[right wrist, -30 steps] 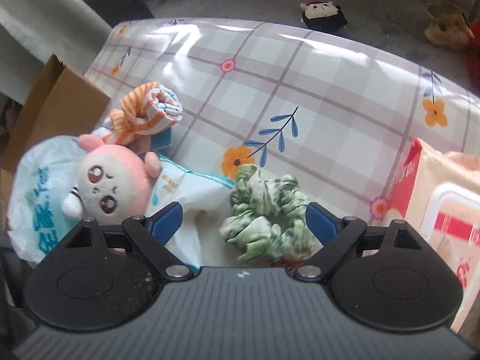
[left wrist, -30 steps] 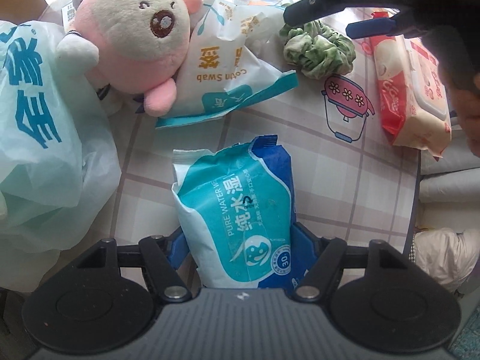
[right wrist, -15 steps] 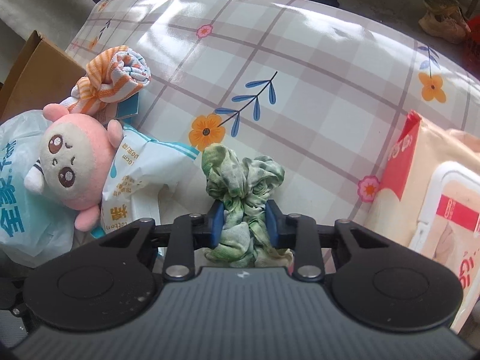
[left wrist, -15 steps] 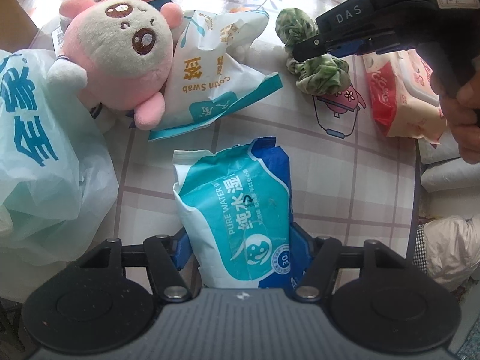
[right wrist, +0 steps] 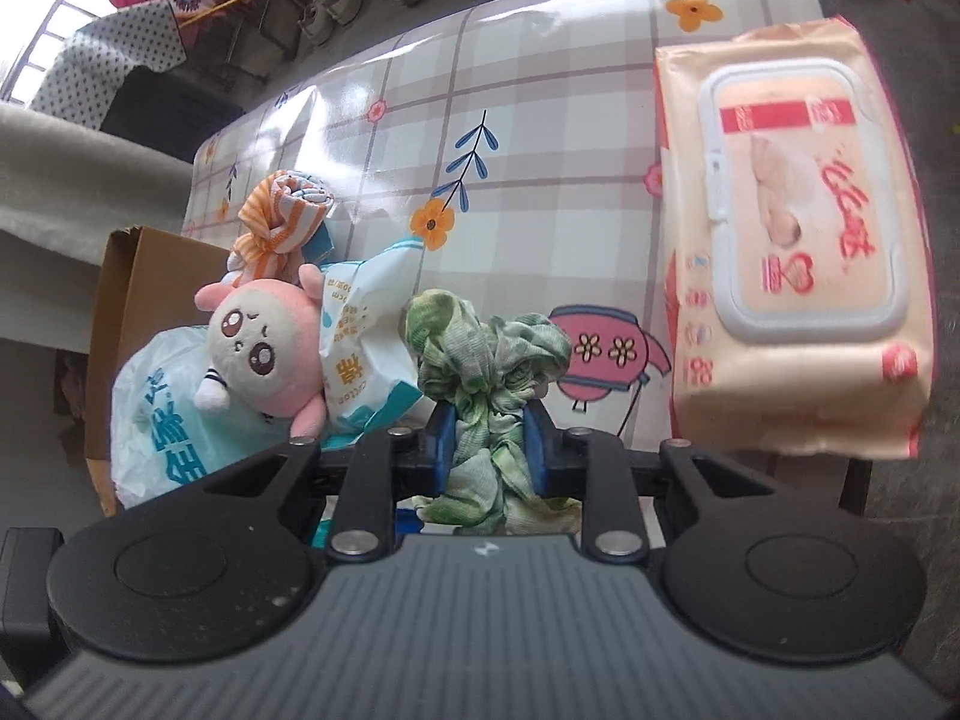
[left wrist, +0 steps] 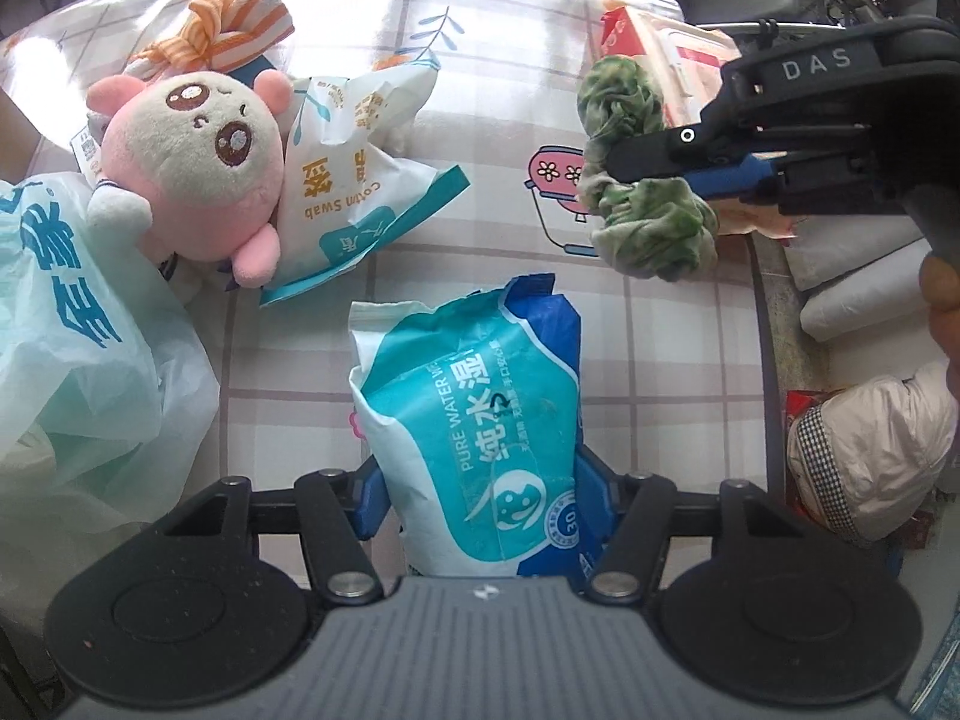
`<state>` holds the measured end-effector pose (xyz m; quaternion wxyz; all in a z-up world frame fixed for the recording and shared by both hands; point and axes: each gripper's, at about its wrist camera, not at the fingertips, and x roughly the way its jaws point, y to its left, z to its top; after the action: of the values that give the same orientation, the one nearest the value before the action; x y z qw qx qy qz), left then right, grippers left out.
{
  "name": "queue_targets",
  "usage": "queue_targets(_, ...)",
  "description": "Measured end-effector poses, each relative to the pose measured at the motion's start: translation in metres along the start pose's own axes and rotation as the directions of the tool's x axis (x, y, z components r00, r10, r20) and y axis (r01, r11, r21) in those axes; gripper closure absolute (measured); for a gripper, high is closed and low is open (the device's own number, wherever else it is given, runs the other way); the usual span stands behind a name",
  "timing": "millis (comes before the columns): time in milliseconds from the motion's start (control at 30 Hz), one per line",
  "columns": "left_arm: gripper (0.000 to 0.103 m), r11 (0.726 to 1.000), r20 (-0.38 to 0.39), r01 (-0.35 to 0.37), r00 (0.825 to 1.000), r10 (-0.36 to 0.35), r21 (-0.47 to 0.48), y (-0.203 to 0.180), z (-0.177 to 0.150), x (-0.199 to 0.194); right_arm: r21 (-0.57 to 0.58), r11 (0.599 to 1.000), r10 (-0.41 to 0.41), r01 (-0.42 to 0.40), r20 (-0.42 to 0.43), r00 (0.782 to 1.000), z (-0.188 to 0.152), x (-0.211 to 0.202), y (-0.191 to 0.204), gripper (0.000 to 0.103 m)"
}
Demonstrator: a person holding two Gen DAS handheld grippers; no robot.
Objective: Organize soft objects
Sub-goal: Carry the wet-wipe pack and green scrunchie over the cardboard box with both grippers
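Over the checked table (left wrist: 420, 324), right claw (right wrist: 489, 444) is clamped on the green scrunchie (right wrist: 486, 360), held clear of the surface. Left claw (left wrist: 480, 492) is clamped on the blue wet-wipe pack (left wrist: 474, 396), jaws just closing further. Pink plush (left wrist: 192, 180) lies on the cotton swab bag (left wrist: 348, 192).

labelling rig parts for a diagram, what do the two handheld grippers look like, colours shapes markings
Both match: the left gripper and right gripper have a grey ribbed body, black linkage arms with silver pivot screws, two round black discs, and blue finger pads. Seen from the left wrist camera, the right gripper's black side reads DAS in white letters. No cables or sleeves show.
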<state>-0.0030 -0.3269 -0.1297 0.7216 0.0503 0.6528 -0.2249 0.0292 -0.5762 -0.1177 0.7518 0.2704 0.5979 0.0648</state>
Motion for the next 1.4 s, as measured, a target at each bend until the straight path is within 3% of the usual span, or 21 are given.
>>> queue_targets(233, 0.042, 0.997, 0.055, 0.055, 0.997, -0.058, 0.054, 0.014, -0.011, -0.058, 0.156, 0.979, 0.118, -0.13, 0.083, 0.99, -0.042, -0.041, 0.015, 0.08)
queue_targets(433, 0.042, 0.998, 0.129, 0.041, 0.99, -0.047, 0.049, 0.055, -0.02, -0.127, 0.135, 0.962, 0.217, -0.236, 0.14, 0.966, -0.045, -0.054, 0.075, 0.08)
queue_targets(633, 0.042, 0.998, 0.223, -0.054, 0.973, 0.058, -0.025, 0.134, -0.02, -0.198, 0.059, 0.928, 0.356, -0.367, 0.145, 0.923, -0.024, -0.035, 0.168, 0.08)
queue_targets(867, 0.042, 0.969, 0.332, -0.165, 0.917, 0.22, -0.185, 0.248, -0.007, -0.252, -0.024, 0.866, 0.495, -0.499, 0.175, 0.851, 0.007, 0.007, 0.291, 0.08)
queue_targets(967, 0.042, 0.947, 0.34, -0.207, 0.897, 0.284, -0.245, 0.301, 0.0, -0.262, -0.053, 0.85, 0.524, -0.524, 0.18, 0.832, 0.019, 0.034, 0.342, 0.08)
queue_targets(1033, 0.041, 0.938, 0.331, -0.225, 0.892, 0.307, -0.264, 0.333, 0.006, -0.262, -0.052, 0.842, 0.538, -0.537, 0.173, 0.825, 0.023, 0.057, 0.371, 0.08)
queue_targets(1233, 0.041, 0.929, 0.221, -0.295, 0.913, 0.343, -0.222, 0.416, 0.029, -0.216, -0.015, 0.866, 0.498, -0.501, 0.133, 0.857, 0.029, 0.13, 0.425, 0.08)
queue_targets(1333, 0.041, 0.935, 0.134, -0.294, 0.937, 0.324, -0.199, 0.448, 0.038, -0.179, 0.016, 0.883, 0.464, -0.469, 0.115, 0.878, 0.028, 0.164, 0.437, 0.08)
queue_targets(1400, 0.041, 0.938, 0.093, -0.307, 0.942, 0.324, -0.157, 0.46, 0.045, -0.156, 0.028, 0.894, 0.443, -0.448, 0.1, 0.891, 0.025, 0.18, 0.44, 0.08)
